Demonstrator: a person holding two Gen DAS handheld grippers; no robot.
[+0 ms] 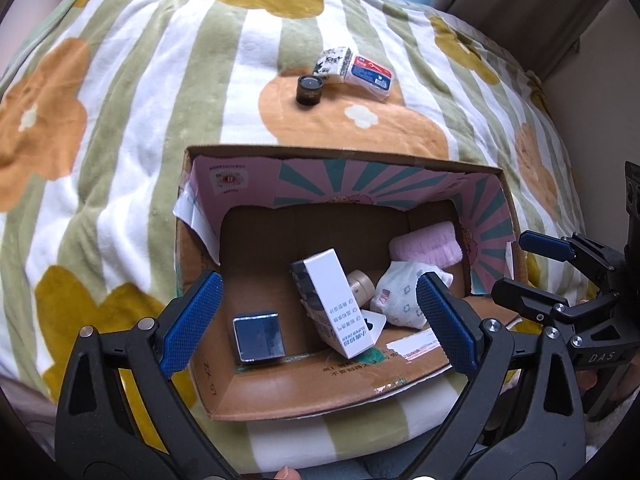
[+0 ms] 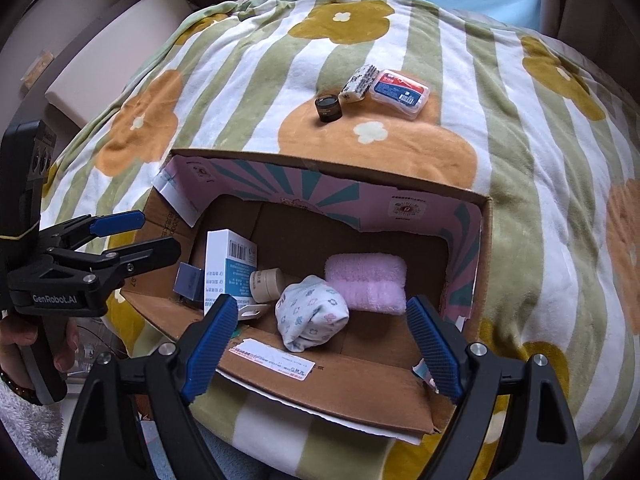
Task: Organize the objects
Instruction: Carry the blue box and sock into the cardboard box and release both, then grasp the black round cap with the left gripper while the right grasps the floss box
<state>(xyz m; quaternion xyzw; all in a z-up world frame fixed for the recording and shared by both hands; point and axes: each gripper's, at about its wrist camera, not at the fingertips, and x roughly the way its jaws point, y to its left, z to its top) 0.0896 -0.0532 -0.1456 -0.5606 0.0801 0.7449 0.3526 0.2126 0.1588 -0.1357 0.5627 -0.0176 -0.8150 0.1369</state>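
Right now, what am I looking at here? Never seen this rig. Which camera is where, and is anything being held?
No robot arm: a person holds a two-finger claw in each hand, each with a fisheye camera looking along its fingers. One picture is from the left claw, the other from the right claw; each also shows the other claw at its edge.

Both hang open over a cardboard box on a flowered blanket, holding nothing. In the box: a white carton, a dark square box, a beige jar, a patterned cloth bundle and a pink towel. Beyond the box, on the blanket: a black jar, a small patterned pack and a clear plastic case.
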